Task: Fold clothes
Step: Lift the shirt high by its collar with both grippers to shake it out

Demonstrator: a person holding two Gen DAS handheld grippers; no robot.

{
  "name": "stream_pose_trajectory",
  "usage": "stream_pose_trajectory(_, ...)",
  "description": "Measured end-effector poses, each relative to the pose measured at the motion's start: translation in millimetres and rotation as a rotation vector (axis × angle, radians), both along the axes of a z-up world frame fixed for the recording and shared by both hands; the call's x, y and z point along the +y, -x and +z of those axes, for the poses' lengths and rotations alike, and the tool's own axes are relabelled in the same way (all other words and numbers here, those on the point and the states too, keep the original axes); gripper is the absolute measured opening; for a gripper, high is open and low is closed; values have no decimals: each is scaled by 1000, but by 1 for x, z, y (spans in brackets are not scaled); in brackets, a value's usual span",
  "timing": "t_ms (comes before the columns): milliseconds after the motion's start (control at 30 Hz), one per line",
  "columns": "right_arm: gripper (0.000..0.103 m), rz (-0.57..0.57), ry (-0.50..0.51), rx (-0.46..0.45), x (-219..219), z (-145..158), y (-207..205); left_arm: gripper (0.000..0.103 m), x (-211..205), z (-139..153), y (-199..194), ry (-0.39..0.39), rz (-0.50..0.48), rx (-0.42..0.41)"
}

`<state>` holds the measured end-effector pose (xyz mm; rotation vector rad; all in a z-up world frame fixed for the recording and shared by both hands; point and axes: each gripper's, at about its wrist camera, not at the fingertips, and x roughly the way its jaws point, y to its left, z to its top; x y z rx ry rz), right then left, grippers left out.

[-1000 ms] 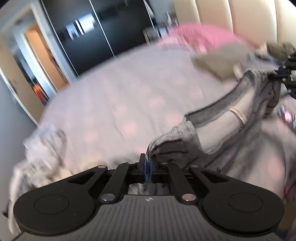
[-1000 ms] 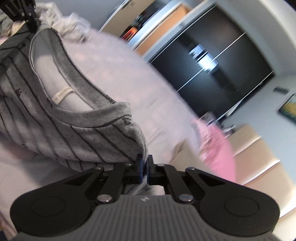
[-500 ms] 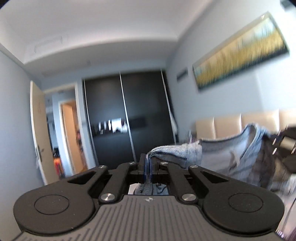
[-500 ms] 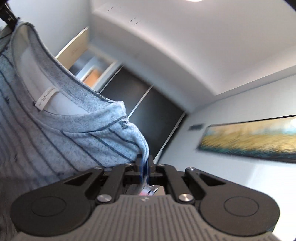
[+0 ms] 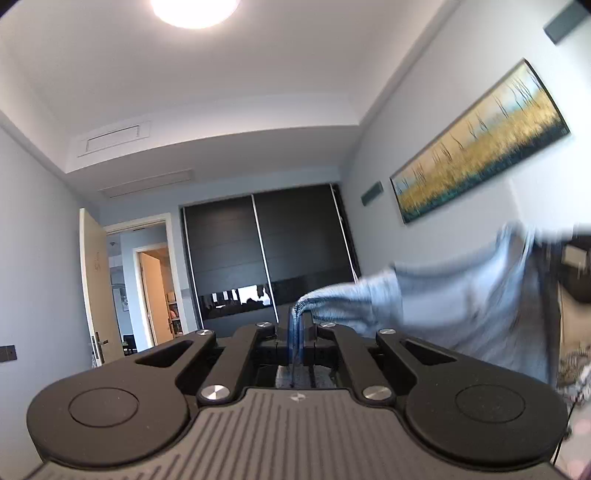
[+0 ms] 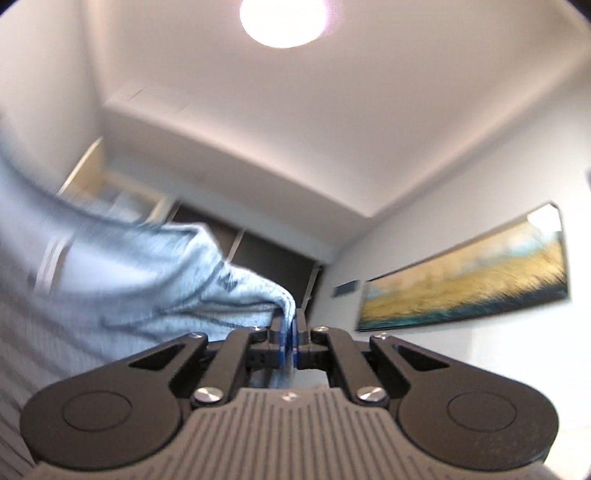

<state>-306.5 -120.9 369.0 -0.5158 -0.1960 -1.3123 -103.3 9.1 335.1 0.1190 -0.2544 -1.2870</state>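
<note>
Left wrist view: the left gripper [image 5: 296,334] points about level across a bedroom, at a dark wardrobe [image 5: 266,254] and an open door [image 5: 94,288].
Left claw: jaws pinched tight on a bunched edge of the grey-blue shirt [image 5: 461,295], by the neckline.
Shirt, from the left: it runs off to the right and slightly up, blurred, toward a dark shape at the frame edge, probably the right gripper [image 5: 576,273]. A painting [image 5: 480,147] hangs on the wall above it.
Right wrist view: the right gripper [image 6: 290,334] tilts up at the ceiling and its lamp [image 6: 284,20].
Right claw: jaws shut on the other side of the neckline, cloth showing between the pads.
Shirt, from the right: it fills the left of the frame, a white label [image 6: 55,258] showing inside the collar.
Key relation: the shirt's shoulder line spans level between the two claws, each gripping one end, neither nearer than the other; the body seems to hang below, out of sight. Laying it flat looks like the next step, and it depends on keeping that line taut.
Change from a second ago: then both cameras looked down on the bed with the shirt draped low over it; now both look at walls and ceiling, the shirt lifted clear. The grips are unchanged.
</note>
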Motion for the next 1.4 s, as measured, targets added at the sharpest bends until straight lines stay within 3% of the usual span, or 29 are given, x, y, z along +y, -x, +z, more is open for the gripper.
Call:
stream_pose_trajectory(33, 3, -10, 22, -26, 4, 4, 5, 1, 4, -2, 2, 1, -6, -2)
stream_pose_trajectory(133, 3, -2, 65, 16, 15, 8, 5, 1, 26, 0, 1, 36, -18, 6)
stream_pose_trajectory(433, 3, 115, 16, -36, 46, 3, 45, 1, 69, -2, 2, 23, -80, 9)
stream_pose_trajectory(633, 3, 160, -27, 15, 40, 10, 42, 1, 54, 6, -2, -1, -62, -5)
stream_pose_trajectory(767, 3, 152, -99, 72, 3, 7, 18, 1, 6, 0, -25, -111, -10, 11)
stream_pose_trajectory(900, 3, 158, -232, 165, -58, -16, -24, 1, -73, -24, -61, -277, 62, 18)
stream_pose_trajectory(1133, 3, 144, -513, 338, -195, -91, -110, 1, -229, -107, -135, -532, 167, 43)
stream_pose_trajectory(1300, 3, 100, -679, 386, -312, -148, -163, 2, -321, -158, -181, -634, 206, 151)
stream_pose_trajectory(1400, 3, 78, -776, 387, -371, -169, -195, 1, -370, -177, -203, -659, 234, 169)
